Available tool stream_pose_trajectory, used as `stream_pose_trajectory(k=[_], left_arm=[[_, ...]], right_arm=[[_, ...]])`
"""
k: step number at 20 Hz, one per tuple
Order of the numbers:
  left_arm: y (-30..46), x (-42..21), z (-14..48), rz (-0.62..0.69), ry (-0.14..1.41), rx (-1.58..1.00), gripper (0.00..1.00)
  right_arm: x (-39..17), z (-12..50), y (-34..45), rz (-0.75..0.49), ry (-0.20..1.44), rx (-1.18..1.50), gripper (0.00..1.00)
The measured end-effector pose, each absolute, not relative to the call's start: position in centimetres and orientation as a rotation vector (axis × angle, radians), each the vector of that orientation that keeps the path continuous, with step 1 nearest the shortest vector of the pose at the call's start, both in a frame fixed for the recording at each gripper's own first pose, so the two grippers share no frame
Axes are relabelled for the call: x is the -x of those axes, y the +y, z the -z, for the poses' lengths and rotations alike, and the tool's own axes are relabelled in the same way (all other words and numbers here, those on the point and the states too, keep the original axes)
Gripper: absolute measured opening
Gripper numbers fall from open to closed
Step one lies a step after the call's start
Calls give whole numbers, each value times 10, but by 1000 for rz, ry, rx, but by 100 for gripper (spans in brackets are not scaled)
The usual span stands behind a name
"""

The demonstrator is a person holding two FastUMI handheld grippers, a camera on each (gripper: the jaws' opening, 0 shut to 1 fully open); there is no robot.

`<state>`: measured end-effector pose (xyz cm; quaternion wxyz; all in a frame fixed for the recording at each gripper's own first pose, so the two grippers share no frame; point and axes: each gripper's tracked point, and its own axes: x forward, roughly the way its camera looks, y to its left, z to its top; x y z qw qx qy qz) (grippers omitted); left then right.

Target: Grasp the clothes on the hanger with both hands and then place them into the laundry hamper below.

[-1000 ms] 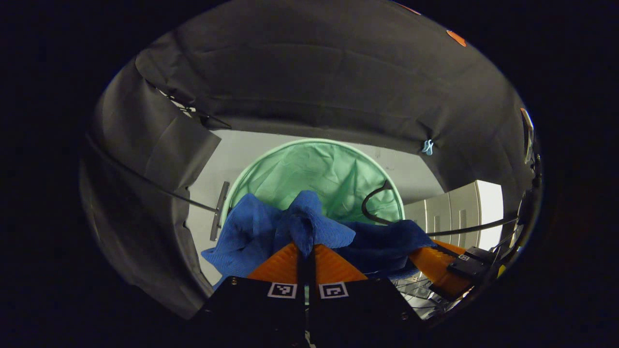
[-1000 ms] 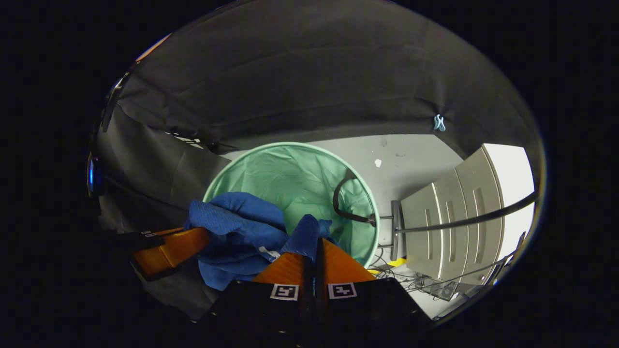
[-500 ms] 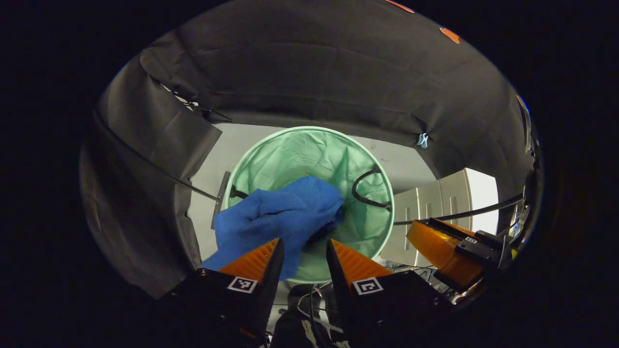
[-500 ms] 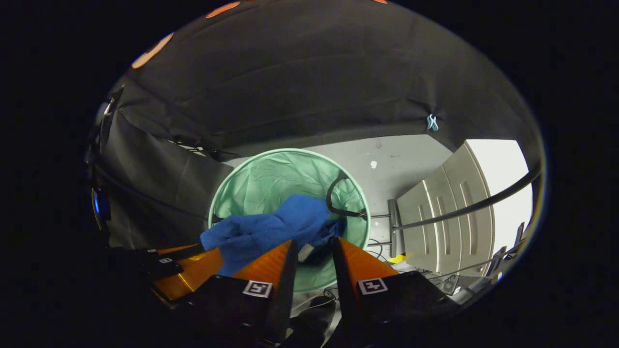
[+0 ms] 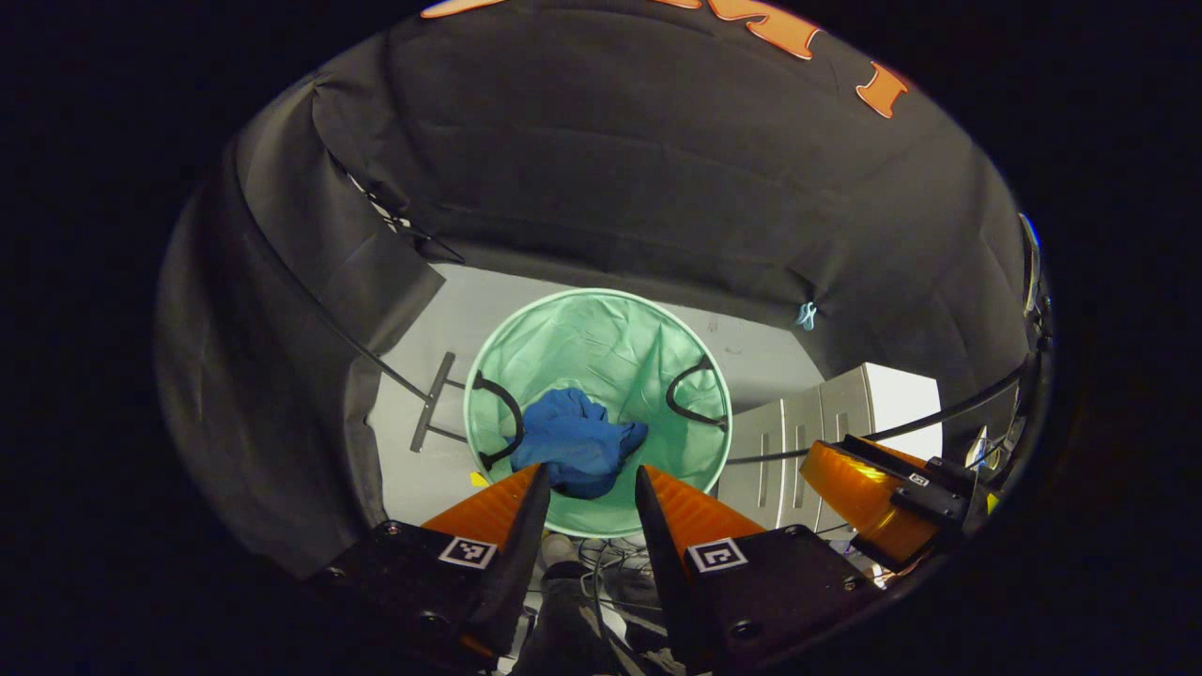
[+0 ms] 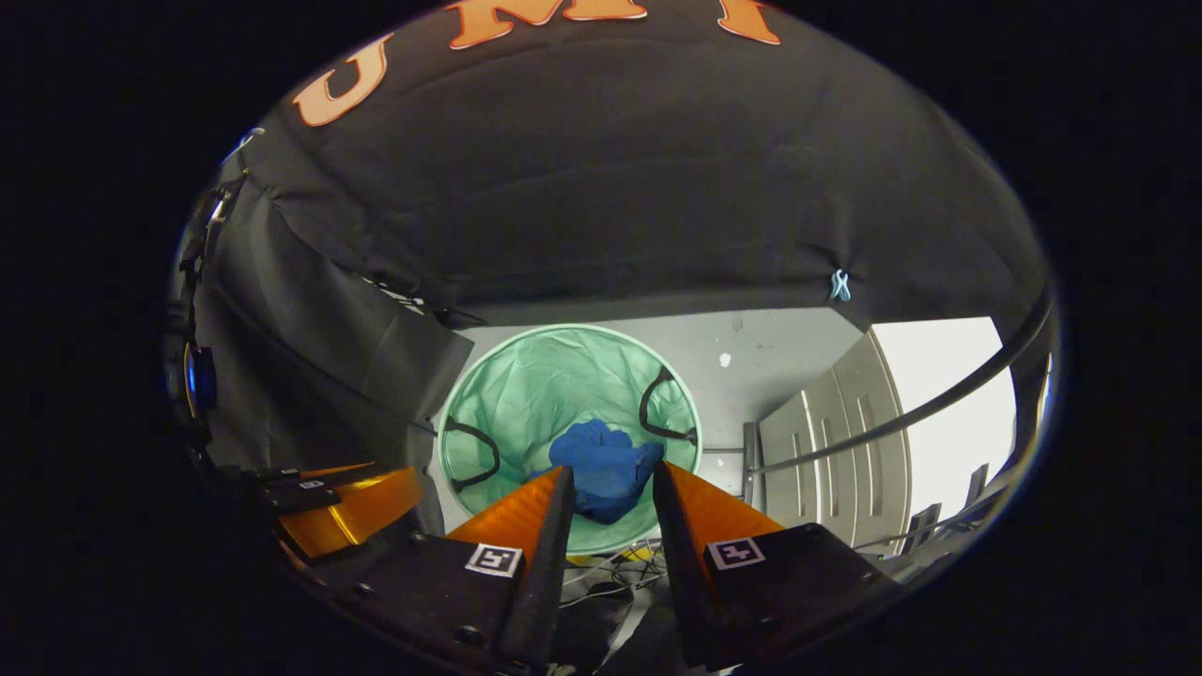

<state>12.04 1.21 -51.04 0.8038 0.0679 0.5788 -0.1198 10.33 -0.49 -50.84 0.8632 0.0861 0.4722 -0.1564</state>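
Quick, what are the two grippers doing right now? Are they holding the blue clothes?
Left gripper: open, holding nothing.
Right gripper: open, holding nothing.
The blue clothes lie in the green hamper.

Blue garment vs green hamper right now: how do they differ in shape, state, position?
The blue garment is a crumpled, shapeless heap; the green hamper holds a round, open form with a stiff rim. The garment lies loose inside; the hamper stands on the floor and contains it. The garment is plain cloth; the hamper carries two dark loop handles. Both are soft fabric, and neither is held by any tongs.
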Motion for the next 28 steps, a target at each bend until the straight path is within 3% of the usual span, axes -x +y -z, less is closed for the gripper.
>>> stream_pose_trajectory(k=[1,2,3,5,6,7,8,9,12,13,15,17,18,28], left_arm=[[11,-119,504,262,1230,-146,62],[12,-118,498,267,1223,-152,62],[12,-116,492,277,1219,-156,69],[20,-110,478,283,1203,-185,70],[20,-113,475,283,1181,-190,78],[20,-112,471,275,1168,-185,80],[20,-107,467,264,1165,-175,80],[21,-102,464,252,1165,-163,80],[16,-95,452,242,1150,-164,81],[14,-97,447,239,1130,-177,83],[2,-97,432,226,1087,-179,96],[-17,-92,415,220,1050,-157,100],[-24,-89,406,224,1028,-151,95],[-66,-75,272,159,713,-124,97]], right_arm=[[-101,505,-5,334,982,-186,47],[-100,503,-6,339,975,-200,48],[-100,501,-8,348,968,-210,64],[-98,502,-8,360,952,-239,65],[-94,502,-4,353,959,-251,65],[-90,501,-3,343,973,-250,65],[-87,500,-6,338,977,-236,75],[-86,498,-10,344,976,-218,74],[-79,484,-16,346,963,-202,84],[-79,477,-18,350,956,-197,99],[-80,459,-22,331,930,-168,99],[-76,435,-27,304,910,-114,99],[-74,423,-28,289,893,-93,99],[-56,276,-37,176,601,2,99]])
